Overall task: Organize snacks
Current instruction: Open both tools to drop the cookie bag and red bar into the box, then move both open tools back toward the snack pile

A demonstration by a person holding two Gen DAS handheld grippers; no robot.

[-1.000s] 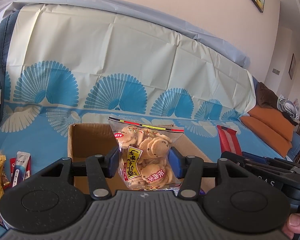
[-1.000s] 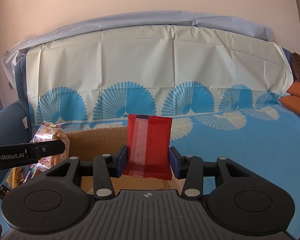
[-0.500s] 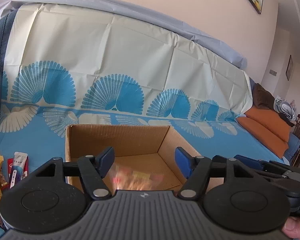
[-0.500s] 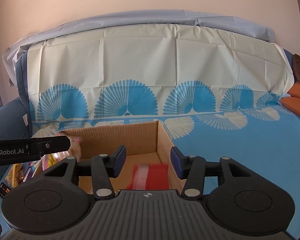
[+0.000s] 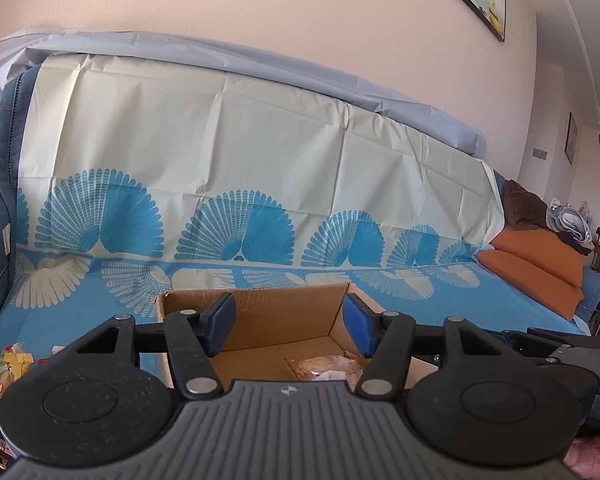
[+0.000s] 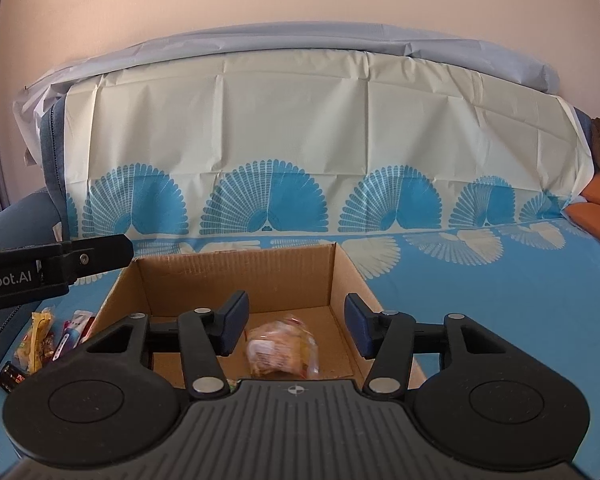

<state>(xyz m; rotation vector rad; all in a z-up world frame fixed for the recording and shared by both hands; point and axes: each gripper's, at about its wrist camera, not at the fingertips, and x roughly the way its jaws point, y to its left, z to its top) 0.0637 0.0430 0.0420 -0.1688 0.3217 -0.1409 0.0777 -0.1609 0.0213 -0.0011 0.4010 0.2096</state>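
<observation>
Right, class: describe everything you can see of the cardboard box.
The box is plain brown corrugated cardboard, open at the top, with upright walls and a flat floor. It sits on the blue patterned cloth, near the sofa back. A clear bag of biscuits lies on its floor, blurred. Loose snacks lie outside its left wall. Both grippers hover open in front of it, not touching.

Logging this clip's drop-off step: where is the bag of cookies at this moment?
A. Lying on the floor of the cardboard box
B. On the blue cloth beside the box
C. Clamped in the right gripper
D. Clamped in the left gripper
A: the bag of cookies lies on the floor of the cardboard box, while the left gripper and right gripper both have open, empty jaws above it.
</observation>
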